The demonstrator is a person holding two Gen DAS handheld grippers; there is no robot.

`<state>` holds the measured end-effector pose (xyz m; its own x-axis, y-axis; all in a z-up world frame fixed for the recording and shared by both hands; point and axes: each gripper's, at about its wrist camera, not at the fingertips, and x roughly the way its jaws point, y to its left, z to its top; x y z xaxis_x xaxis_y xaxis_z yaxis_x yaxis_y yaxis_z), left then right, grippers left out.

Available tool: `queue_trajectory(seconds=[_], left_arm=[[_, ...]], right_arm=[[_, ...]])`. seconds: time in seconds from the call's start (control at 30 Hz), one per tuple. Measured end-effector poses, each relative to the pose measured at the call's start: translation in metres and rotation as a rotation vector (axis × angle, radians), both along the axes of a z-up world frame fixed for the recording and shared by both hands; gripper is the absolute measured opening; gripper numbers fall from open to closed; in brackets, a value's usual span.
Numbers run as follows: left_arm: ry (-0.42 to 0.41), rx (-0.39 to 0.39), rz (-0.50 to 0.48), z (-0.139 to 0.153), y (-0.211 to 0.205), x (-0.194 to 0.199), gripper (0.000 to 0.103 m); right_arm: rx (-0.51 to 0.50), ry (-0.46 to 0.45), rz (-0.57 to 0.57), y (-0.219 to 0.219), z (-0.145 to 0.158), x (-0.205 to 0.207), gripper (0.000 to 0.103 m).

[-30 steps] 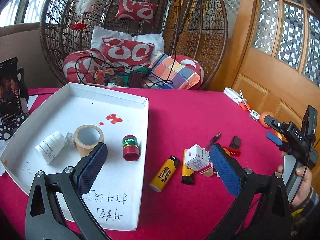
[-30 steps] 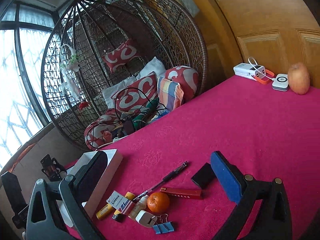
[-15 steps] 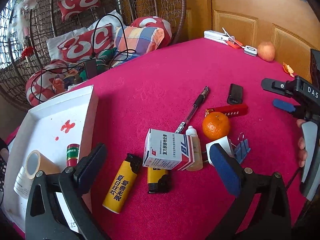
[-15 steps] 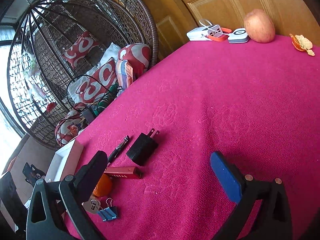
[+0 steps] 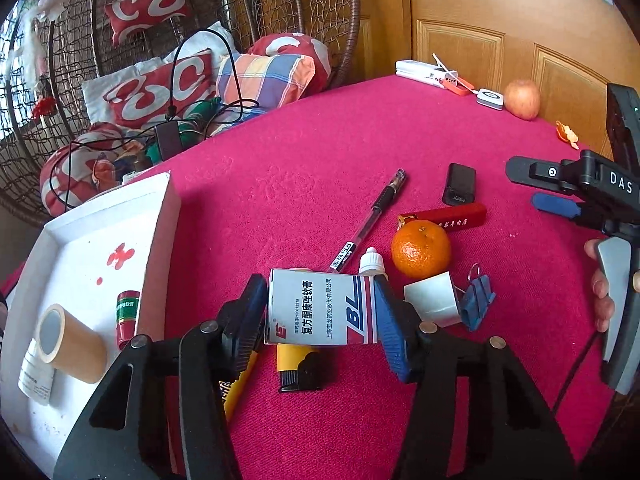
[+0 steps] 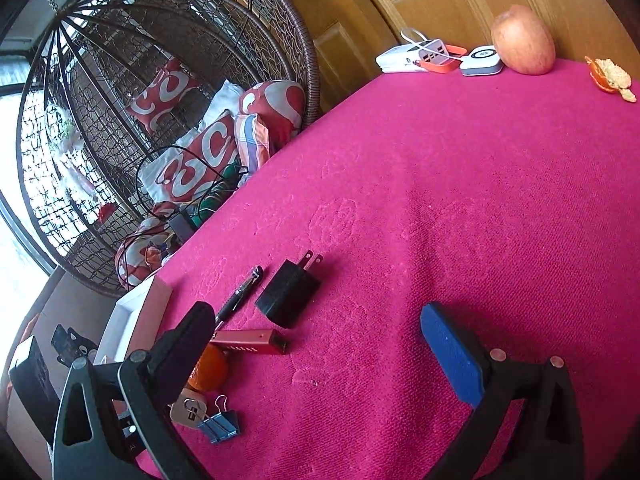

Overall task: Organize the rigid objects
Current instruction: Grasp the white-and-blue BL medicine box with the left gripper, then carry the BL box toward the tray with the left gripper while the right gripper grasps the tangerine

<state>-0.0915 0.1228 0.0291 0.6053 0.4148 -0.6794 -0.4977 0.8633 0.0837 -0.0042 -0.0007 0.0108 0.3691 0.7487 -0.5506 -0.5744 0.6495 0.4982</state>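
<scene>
1. Since a second ago: left gripper (image 5: pixel 322 312) swung off the white tray (image 5: pixel 158 236), now clamped on the ointment box (image 5: pixel 322 307) at lower centre, ready for lifting trayward.
2. Left of frame: tape roll (image 5: pixel 66 342) already in the tray.
3. Right: right gripper (image 6: pixel 320 360) spread wide, holding nothing, hovering over cloth near the charger (image 6: pixel 289 294).

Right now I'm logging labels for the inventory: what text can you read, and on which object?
"BL" and "复方酮康唑软膏": white medicine box clamped in the left gripper.
"DAS": black right gripper.
Red rectangular lighter, clear pen's label, small red-green jar, yellow lighter: print too small or hidden.
</scene>
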Motion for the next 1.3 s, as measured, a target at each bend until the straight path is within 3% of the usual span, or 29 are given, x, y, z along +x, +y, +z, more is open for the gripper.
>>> queue_trajectory(seconds=[0.07, 0.13, 0.33, 0.37, 0.63, 0.87, 0.93, 1.3], left_arm=[[-0.012, -0.013, 0.011, 0.002, 0.001, -0.008, 0.053], [-0.036, -0.052, 0.026, 0.003, 0.004, -0.017, 0.053], [-0.095, -0.102, 0.057, 0.010, 0.006, -0.035, 0.053], [-0.101, -0.099, 0.056, 0.012, 0.004, -0.038, 0.053], [-0.134, -0.104, 0.058, 0.016, -0.004, -0.049, 0.053], [-0.155, -0.102, 0.070, 0.021, -0.004, -0.054, 0.053], [-0.162, -0.098, 0.069, 0.023, -0.005, -0.056, 0.053], [-0.195, -0.076, 0.075, 0.037, -0.009, -0.064, 0.053]], right_arm=[[-0.049, -0.024, 0.069, 0.010, 0.003, -0.002, 0.103], [-0.093, -0.059, 0.144, 0.020, 0.008, -0.006, 0.096], [-0.109, -0.069, 0.302, 0.037, 0.013, -0.016, 0.073], [-0.115, -0.066, 0.334, 0.041, 0.013, -0.020, 0.063], [-0.177, -0.057, 0.501, 0.088, 0.009, -0.053, 0.055], [-0.302, -0.119, 0.477, 0.117, -0.003, -0.060, 0.051], [-0.323, -0.150, 0.474, 0.119, -0.003, -0.062, 0.041], [-0.151, -0.224, 0.453, 0.086, 0.041, -0.072, 0.040]])
